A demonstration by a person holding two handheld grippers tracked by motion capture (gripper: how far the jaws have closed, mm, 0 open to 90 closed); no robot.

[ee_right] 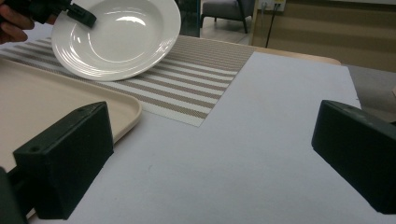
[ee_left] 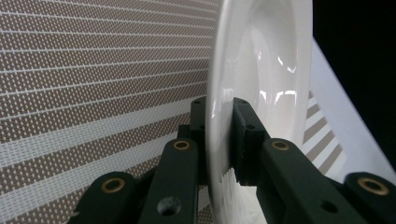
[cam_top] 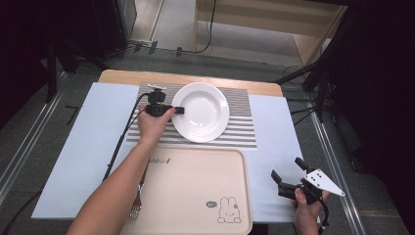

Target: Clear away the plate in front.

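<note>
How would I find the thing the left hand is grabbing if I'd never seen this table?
Look at the striped placemat at the far side of the table, beyond the beige tray. On it lies a white plate, its left rim pinched by the left gripper. It is the one round, shiny white thing there.

Brown-and-white striped woven placemat point(cam_top: 240, 125) under left hand-held gripper point(cam_top: 179, 110); beige plastic tray point(cam_top: 195, 186) with rabbit drawing nearer, between both hand-held grippers; metal fork point(cam_top: 136, 205) beside tray; pale blue table point(cam_top: 98, 127).

A glossy white plate point(cam_top: 203, 111) sits on a brown-and-white striped mat point(cam_top: 240, 125); lower centre, a beige tray point(cam_top: 195, 191) carries a rabbit drawing.
</note>
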